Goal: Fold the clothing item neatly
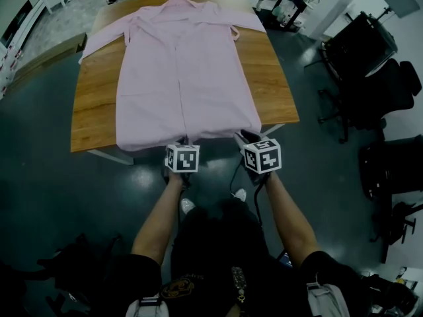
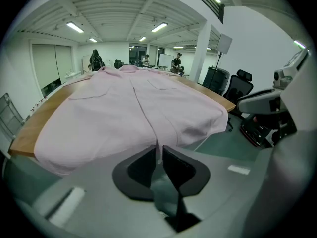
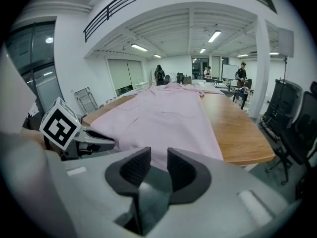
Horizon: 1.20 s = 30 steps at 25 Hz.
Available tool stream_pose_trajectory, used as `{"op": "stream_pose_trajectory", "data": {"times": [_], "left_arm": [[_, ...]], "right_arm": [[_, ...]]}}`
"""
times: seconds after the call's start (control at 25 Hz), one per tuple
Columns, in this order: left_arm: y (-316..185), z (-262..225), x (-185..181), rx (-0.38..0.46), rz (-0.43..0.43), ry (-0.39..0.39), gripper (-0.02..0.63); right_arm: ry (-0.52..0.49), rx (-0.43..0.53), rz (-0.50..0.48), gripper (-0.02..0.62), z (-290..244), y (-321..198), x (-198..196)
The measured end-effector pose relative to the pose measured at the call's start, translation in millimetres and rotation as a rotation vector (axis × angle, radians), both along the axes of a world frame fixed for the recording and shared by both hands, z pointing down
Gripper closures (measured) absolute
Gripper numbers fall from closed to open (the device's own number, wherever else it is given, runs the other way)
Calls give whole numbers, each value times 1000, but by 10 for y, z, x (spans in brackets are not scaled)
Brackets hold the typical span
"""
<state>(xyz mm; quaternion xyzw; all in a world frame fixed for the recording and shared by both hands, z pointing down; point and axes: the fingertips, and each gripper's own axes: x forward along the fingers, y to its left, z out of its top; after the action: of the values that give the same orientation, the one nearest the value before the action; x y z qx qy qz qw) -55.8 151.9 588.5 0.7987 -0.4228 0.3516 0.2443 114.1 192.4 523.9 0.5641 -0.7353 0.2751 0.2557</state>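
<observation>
Presently on the table: a pink shirt (image 1: 185, 71) lies flat, front side up, and covers most of the wooden table (image 1: 274, 84).
Shirt's layout: the collar is at the far end and the sleeves are spread out to either side. The front opening runs straight down the middle toward the person.
Hem: it hangs a little over the near table edge, just in front of both grippers.
Left gripper (image 2: 158, 151): it is at the middle of the hem, where the front opening ends, and points down at a slant. Its jaws are drawn in to a thin slit, and the edge of the cloth fills that slit, pinched between the pads.
Right gripper (image 3: 158, 155): it is held just beside the left one, off the table edge near the right half of the hem. Its jaws stand moderately apart with nothing between them, and the pink cloth lies beyond the tips.
Surroundings: black office chairs (image 1: 370, 71) stand to the right on a dark floor. A few people (image 3: 159, 76) stand far off, past the table's far end.
</observation>
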Motion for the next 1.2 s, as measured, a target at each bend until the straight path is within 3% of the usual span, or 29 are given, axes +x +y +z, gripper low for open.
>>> {"op": "stream_pose_trajectory", "data": {"times": [0.24, 0.36, 0.6, 0.92, 1.2], "left_arm": [[-44, -179, -228, 55, -1, 16, 558], [-164, -427, -400, 106, -7, 34, 598], [-568, -954, -512, 187, -2, 101, 598], [-1459, -1688, -407, 297, 1, 126, 598], [-2252, -2108, -151, 336, -27, 99, 598]], "right_arm": [[9, 38, -5, 491, -152, -107, -99], [-2, 71, -16, 491, -301, -207, -211], [-7, 123, -59, 491, -495, -543, -296], [-35, 246, -152, 499, -954, -1532, -322], [-87, 322, -220, 514, -1340, -2487, -204]]}}
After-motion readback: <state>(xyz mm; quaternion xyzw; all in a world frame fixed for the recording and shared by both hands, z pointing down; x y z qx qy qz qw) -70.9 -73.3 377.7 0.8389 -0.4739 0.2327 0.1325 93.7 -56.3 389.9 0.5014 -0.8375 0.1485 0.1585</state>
